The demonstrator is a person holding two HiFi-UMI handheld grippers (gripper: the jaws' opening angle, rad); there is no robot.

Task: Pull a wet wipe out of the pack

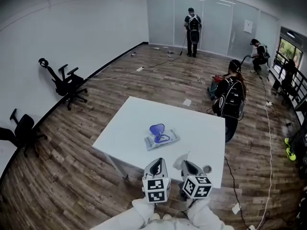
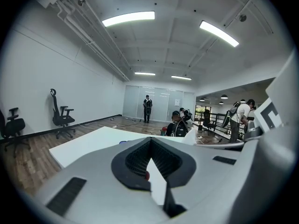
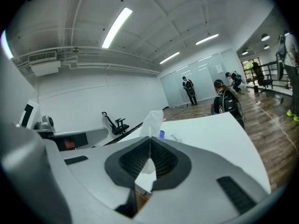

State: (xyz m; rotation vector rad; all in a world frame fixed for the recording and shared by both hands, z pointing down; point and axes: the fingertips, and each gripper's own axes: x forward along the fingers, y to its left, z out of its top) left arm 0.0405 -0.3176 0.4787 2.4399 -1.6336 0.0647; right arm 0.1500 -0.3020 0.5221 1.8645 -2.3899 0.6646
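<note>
The wet wipe pack point(image 1: 162, 139) lies flat in the middle of the white table point(image 1: 124, 123), its blue lid point(image 1: 157, 129) flipped up. Both grippers hover side by side over the table's near edge, short of the pack. My right gripper point(image 1: 187, 163) is shut on a white wet wipe point(image 3: 153, 119), which sticks up past the jaw tips point(image 3: 150, 139); the pack point(image 3: 176, 137) lies beyond on the table. My left gripper point(image 1: 156, 163) has its jaws together point(image 2: 150, 140) with nothing visible between them. The right gripper's marker cube point(image 2: 273, 111) fills that view's right edge.
A person with a black backpack point(image 1: 232, 97) crouches just past the table's far right corner. Other people point(image 1: 193, 25) stand at the glass wall. Two office chairs point(image 1: 67, 83) stand by the left wall. Cables point(image 1: 269, 143) run over the wooden floor.
</note>
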